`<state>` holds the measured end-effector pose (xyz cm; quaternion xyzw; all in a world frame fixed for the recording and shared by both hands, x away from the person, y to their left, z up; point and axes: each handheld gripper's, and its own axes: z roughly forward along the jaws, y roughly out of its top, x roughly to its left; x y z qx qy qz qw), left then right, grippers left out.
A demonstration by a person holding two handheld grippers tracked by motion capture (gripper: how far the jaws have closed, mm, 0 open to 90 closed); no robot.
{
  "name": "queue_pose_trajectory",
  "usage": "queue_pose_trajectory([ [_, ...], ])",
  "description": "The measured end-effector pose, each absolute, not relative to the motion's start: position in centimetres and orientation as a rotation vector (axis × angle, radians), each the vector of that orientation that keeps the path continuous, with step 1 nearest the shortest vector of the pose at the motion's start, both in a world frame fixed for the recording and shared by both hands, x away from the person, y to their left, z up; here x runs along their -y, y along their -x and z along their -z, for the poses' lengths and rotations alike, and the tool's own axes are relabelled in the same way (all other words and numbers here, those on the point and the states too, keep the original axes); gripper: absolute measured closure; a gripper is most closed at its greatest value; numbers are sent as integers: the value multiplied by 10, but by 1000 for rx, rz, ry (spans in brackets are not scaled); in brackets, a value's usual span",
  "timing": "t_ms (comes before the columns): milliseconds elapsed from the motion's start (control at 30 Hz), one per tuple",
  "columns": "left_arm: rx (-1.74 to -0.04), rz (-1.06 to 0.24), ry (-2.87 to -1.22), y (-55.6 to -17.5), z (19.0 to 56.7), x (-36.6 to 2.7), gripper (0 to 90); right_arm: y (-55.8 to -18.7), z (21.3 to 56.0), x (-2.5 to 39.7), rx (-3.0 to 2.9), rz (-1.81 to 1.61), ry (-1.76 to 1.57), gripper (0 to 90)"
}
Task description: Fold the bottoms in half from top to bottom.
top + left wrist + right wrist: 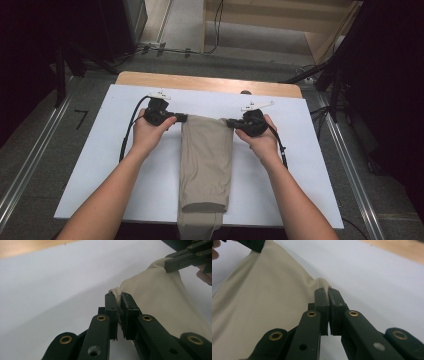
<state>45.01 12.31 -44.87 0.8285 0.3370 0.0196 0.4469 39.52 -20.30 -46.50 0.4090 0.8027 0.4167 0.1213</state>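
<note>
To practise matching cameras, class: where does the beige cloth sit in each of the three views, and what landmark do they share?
High view: the cloth lies mid-table, running from between the two tools to the near edge.
Left gripper view: right half, its corner pinched in the left tool.
Right gripper view: left half, its corner pinched in the right tool.
Shared landmark: the white sheet under it.

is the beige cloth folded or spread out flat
Folded: the beige cloth lies as a narrow doubled strip with a rounded fold near the table's front edge, another layer hanging below it.
</note>
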Motion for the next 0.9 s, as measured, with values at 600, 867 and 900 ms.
queue_pose_trajectory([
  [600,-905,-195,-1963,-501,422,-118,855,-456,427,207,-2228,-1252,-1187,855],
  [867,-979,-242,-1925,-510,418,-120,385,-471,428,206,-2160,-1204,-1295,397],
  [900,-976,-234,-1936,-507,419,-121,339,-470,428,205,-2158,-1179,-1324,332],
])
